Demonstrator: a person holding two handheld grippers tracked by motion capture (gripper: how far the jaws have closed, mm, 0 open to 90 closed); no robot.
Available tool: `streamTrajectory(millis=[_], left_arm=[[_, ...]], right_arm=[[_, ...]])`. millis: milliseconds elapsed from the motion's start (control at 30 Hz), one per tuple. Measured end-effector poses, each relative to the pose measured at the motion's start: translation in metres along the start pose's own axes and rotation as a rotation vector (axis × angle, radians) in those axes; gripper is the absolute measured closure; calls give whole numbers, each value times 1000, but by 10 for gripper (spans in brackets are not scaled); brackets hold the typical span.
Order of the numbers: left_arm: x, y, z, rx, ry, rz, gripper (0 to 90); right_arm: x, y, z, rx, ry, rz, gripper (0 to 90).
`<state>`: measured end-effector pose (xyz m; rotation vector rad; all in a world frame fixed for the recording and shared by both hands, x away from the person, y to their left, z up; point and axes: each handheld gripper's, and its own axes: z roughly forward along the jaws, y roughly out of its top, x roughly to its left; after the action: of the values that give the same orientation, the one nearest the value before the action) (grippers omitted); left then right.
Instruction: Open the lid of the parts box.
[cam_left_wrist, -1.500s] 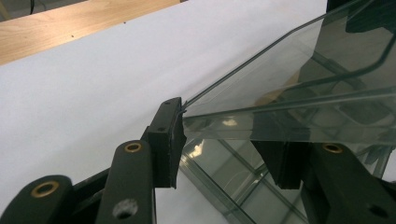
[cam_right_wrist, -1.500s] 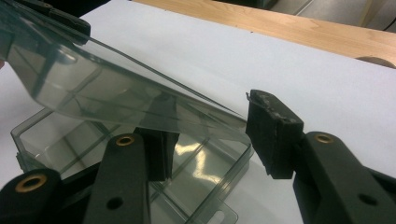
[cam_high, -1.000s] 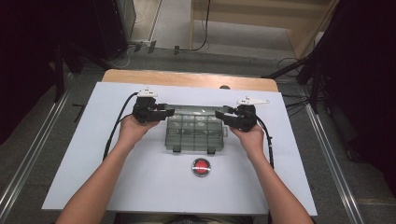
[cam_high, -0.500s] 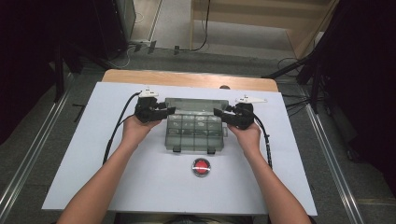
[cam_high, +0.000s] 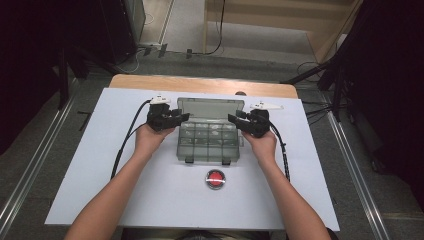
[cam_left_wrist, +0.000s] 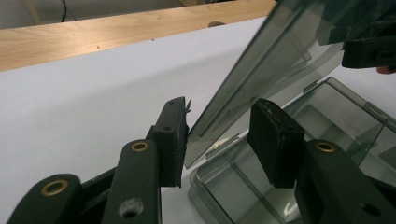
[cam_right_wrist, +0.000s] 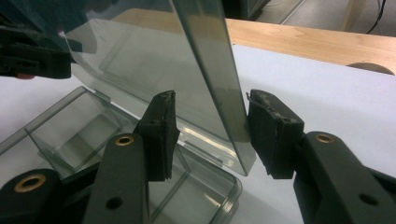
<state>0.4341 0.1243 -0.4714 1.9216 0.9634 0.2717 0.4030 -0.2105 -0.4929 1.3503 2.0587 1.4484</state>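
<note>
a clear plastic compartment box (cam_high: 207, 141) lies on the white surface (cam_high: 100, 170), near its middle, with its lid (cam_high: 210, 108) raised and leaning toward the far side. the box has two dark latches on its near edge. a round red button (cam_high: 215, 179) sits on the surface just in front of the box, apart from it. a strip of bare wood (cam_high: 200, 85) runs along the far edge of the white surface.

the left tool (cam_high: 172, 119) is at the left end of the lid, held by the person's left hand (cam_high: 149, 137). in the left gripper view, the edge of the lid (cam_left_wrist: 243, 88) passes between the two black jaws; the jaws are spread apart with a gap on each side of the lid, so the tool is released and not pinching it. the open compartments of the box (cam_left_wrist: 261, 186) lie below.

the right tool (cam_high: 242, 121) is at the right end of the lid, held by the right hand (cam_high: 261, 145). in the right gripper view, the lid's corner (cam_right_wrist: 219, 102) stands between the jaws; the right jaw is at or against the lid edge, the left jaw stands clear, so this tool is also released.

a black cable (cam_high: 127, 140) trails from the left tool toward the near side.
</note>
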Motion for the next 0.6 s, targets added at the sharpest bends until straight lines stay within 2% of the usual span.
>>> streamTrajectory(millis=[100, 400, 533, 600], left_arm=[[2, 0, 2, -8, -8, -37, 601], [3, -3, 7, -2, 11, -54, 601], [5, -5, 11, -4, 11, -82, 601], [5, -5, 12, -6, 14, -81, 601]], right_arm=[[-1, 0, 1, -6, -3, 10, 559], [-3, -2, 7, -11, -28, 14, 581], [-4, -2, 9, -5, -32, 19, 590], [-5, -2, 10, -2, -34, 24, 594]])
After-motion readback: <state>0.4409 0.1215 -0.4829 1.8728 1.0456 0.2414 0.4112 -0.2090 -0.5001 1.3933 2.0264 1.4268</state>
